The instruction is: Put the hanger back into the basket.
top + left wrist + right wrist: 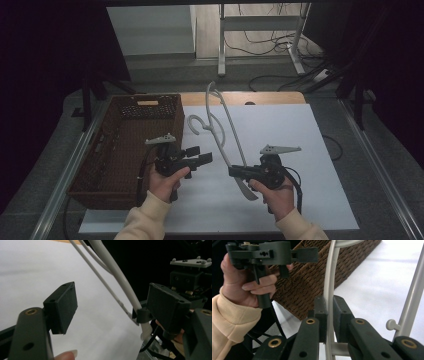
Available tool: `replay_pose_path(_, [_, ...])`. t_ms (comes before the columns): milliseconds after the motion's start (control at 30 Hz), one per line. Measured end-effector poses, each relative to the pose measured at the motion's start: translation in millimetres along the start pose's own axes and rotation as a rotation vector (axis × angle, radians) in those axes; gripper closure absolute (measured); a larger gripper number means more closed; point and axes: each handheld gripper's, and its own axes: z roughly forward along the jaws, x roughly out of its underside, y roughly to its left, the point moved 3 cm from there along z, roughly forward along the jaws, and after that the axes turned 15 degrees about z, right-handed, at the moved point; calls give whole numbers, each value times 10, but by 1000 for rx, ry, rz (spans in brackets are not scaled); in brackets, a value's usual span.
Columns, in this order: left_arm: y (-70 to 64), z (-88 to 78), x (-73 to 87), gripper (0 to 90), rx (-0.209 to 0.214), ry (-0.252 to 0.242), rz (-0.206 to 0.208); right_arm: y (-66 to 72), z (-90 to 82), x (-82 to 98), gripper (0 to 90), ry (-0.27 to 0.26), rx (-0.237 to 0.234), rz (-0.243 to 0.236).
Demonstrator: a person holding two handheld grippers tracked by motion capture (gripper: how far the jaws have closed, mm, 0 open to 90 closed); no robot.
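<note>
The right gripper (pixel 234 171) is pinching the lower arm of a white plastic clothes hanger (pixel 225 130), which rises tilted above its jaws with the hook at the top. The left gripper (pixel 206 156), jaws spread and empty, hangs just beside the hanger, with the brown wicker basket (pixel 107 165) behind it. To do this well, I would keep the right pinch firm and bring the left jaws squarely around the thick arm (pixel 120 277) before squeezing.
</note>
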Motion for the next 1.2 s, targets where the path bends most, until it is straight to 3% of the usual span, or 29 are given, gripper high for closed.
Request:
replay_pose_path(233, [-21, 136, -2, 269, 51, -30, -22, 44, 37, 18, 825, -10, -21, -5])
replay_pose_path(567, [-31, 256, 8, 338, 83, -42, -56, 84, 82, 49, 825, -16, -50, 2])
replay_pose_path(667, [-36, 280, 11, 395, 94, -46, -66, 98, 93, 58, 825, -21, -57, -3])
replay_pose_path(767, [-33, 270, 5, 567, 93, -45, -73, 113, 112, 75, 824, -17, -68, 4])
replay_pose_path(933, [-23, 270, 11, 661, 117, -33, -99, 110, 137, 89, 823, -12, -66, -3])
replay_pose_path(1000, [-20, 269, 8, 700, 155, -37, -127, 108, 145, 93, 822, -15, -63, -9])
replay_pose_path(1033, [-20, 269, 8, 730, 155, -37, -127, 108, 145, 93, 822, -15, -63, -9])
replay_pose_path(1067, [-28, 270, 1, 751, 201, -54, -151, 114, 148, 93, 821, -22, -63, -19])
replay_pose_path(1100, [-34, 270, -5, 765, 218, -57, -156, 120, 152, 94, 821, -20, -68, -22])
replay_pose_path(1200, [-45, 270, -17, 790, 237, -53, -162, 141, 169, 107, 817, -12, -72, -35])
